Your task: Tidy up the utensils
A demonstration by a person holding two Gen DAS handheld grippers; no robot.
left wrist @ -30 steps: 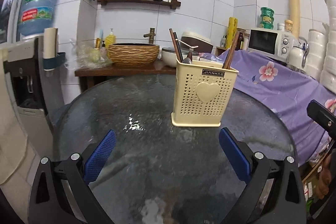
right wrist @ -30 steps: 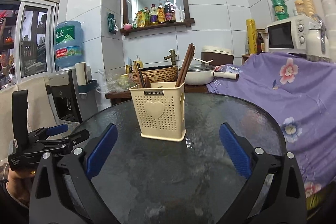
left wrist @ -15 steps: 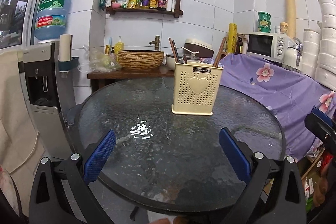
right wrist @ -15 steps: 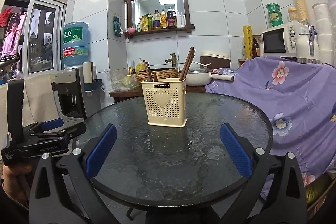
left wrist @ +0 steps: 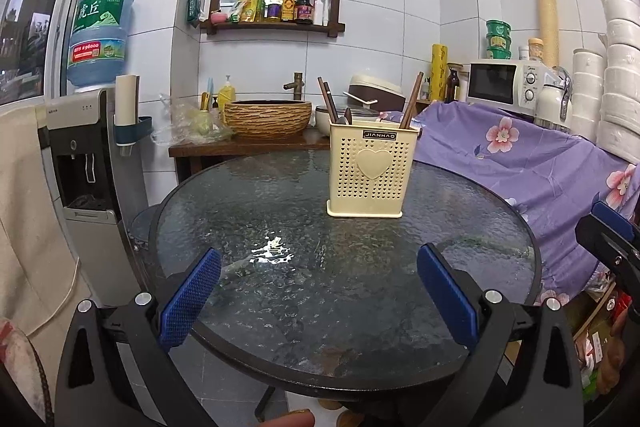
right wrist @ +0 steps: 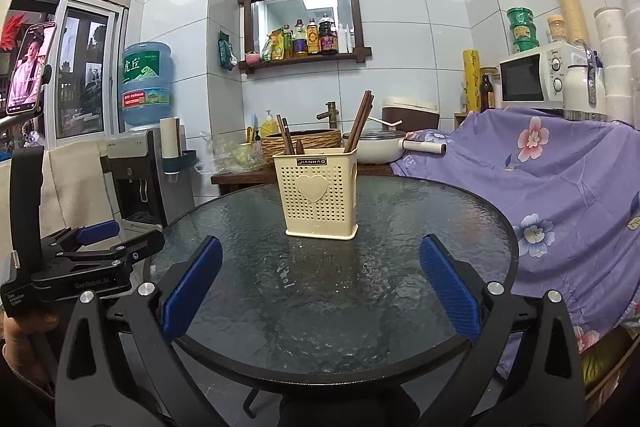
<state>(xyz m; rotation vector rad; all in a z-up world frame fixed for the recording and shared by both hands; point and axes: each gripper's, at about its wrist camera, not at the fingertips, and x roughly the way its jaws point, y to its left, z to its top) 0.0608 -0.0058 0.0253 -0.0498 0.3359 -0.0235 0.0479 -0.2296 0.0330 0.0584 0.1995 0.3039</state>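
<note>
Two wide-spread tongs (left wrist: 318,291) (right wrist: 320,281) face perforated cream plastic holder (left wrist: 371,173) on rippled glass table (left wrist: 280,267).

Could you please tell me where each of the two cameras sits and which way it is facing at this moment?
Left wrist: sits on the left tongs, off the near edge of the glass table, facing the utensil holder and tiled wall; its own open fingers and the right tongs at the right edge show.
Right wrist: sits on the right tongs, facing likewise from further right; its open fingers, the left tongs and a hand at left show.
Shared: table, holder, chopsticks, microwave.
</note>
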